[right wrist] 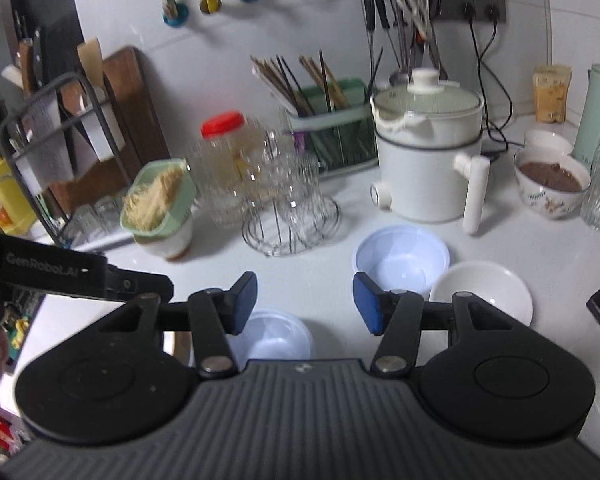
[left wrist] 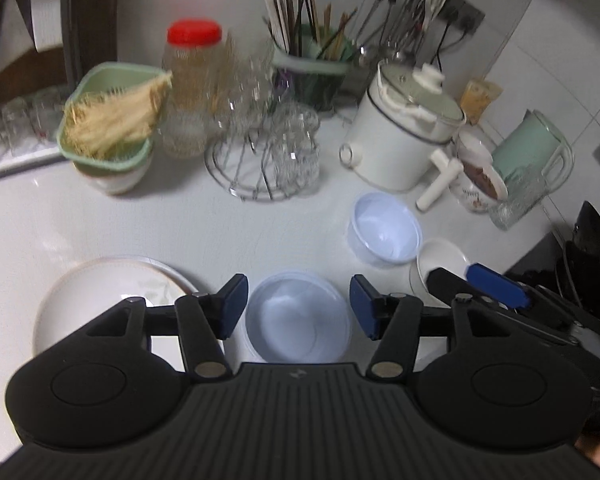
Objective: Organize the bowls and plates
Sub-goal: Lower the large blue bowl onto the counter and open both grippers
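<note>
Two translucent plastic bowls [left wrist: 298,322] [left wrist: 384,228], white ceramic bowl [right wrist: 486,286], plate [left wrist: 100,292] sat on desk [left wrist: 180,232] before white cooker [left wrist: 404,136]. Left gripper [left wrist: 298,306], right gripper [right wrist: 304,304] both released, holding nothing. Advice: straddle near bowl's rim, clench gently, nest it into bowl nearer cooker.

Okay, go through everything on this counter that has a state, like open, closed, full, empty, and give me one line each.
Left tongs: open, empty.
Right tongs: open, empty.
Near plastic bowl: upright, empty.
Far plastic bowl: upright, empty.
White ceramic bowl: upright, empty.
Plate: flat, empty.
Electric pot: lid on.
Red-capped jar: closed.
Floral bowl: holds brown food.
</note>
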Tool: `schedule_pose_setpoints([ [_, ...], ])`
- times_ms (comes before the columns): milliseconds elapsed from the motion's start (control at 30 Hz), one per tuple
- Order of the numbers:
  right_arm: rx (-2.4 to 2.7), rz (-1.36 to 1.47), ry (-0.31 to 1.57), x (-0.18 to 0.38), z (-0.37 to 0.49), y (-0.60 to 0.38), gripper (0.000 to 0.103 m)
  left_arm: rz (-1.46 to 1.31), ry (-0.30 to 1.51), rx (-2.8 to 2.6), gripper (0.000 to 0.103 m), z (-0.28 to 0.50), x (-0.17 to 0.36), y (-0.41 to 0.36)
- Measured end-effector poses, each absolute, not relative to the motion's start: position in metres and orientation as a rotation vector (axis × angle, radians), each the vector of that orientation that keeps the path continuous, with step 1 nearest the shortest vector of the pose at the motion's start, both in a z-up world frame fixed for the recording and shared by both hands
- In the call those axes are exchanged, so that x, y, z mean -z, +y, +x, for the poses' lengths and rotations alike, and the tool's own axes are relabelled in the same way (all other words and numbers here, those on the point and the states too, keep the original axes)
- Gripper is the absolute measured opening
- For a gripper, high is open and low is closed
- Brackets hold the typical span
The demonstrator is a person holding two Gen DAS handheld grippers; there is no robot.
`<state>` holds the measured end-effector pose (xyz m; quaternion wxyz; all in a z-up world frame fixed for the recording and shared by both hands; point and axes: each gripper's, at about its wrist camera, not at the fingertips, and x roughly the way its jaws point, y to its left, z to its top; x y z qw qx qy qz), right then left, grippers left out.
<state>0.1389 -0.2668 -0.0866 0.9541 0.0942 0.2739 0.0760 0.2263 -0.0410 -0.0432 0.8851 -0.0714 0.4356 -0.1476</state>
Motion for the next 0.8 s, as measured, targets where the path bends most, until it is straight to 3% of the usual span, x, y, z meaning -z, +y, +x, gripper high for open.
schedule_pose_setpoints([
  [233, -0.134, 0.185, 0.509, 0.069, 0.13, -0.275, 0.056, -0.119, 0.864, 0.312, 0.079, 0.226, 0.032, -0.055],
  [800, -0.033, 0.183, 0.537, 0.086, 0.124, -0.321, 0.056, -0.063, 0.907, 0.382, 0.085, 0.239, 0.049, -0.112],
])
